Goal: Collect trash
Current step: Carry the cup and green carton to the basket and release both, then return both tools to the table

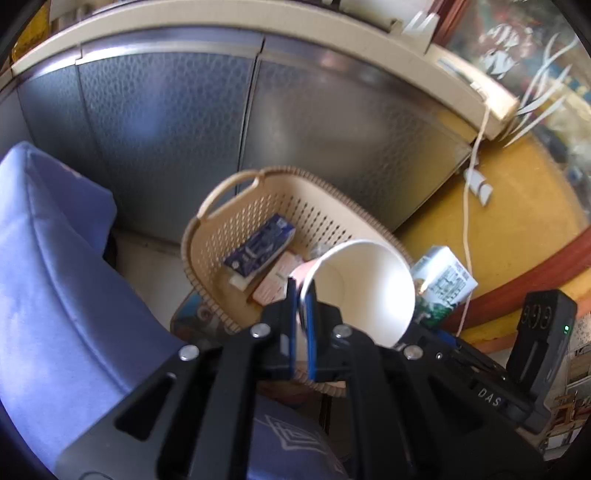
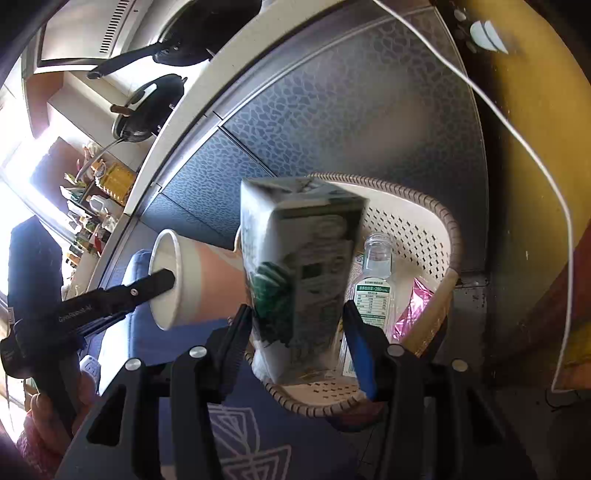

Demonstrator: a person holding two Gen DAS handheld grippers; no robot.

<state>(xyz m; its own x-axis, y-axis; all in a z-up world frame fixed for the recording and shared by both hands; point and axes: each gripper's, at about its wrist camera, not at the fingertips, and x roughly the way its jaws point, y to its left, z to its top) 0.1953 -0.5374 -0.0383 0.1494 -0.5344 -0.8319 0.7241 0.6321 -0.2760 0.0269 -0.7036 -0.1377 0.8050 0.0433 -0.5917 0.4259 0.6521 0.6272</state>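
Note:
My left gripper [image 1: 302, 295] is shut on the rim of a white paper cup [image 1: 369, 288], which hangs over the near edge of a beige perforated basket [image 1: 325, 206]. The same cup [image 2: 181, 280] shows in the right wrist view with a left finger [image 2: 155, 284] inside its mouth. My right gripper [image 2: 295, 321] is shut on a white and green drink carton [image 2: 299, 266] held upright above the basket [image 2: 417, 229]. That carton [image 1: 447, 284] appears just right of the cup in the left wrist view. In the basket lie a blue carton [image 1: 262, 247], a pink packet [image 1: 273, 284], a clear bottle [image 2: 375, 273] and a pink wrapper [image 2: 410, 310].
Grey patterned cabinet doors [image 1: 184, 140] stand behind the basket under a cream countertop [image 1: 236, 26]. A blue cushioned seat [image 1: 48, 266] lies to the left. A white cable [image 1: 467, 229] runs down over the yellow floor [image 1: 517, 221]. Black pans [image 2: 147, 107] sit on the counter.

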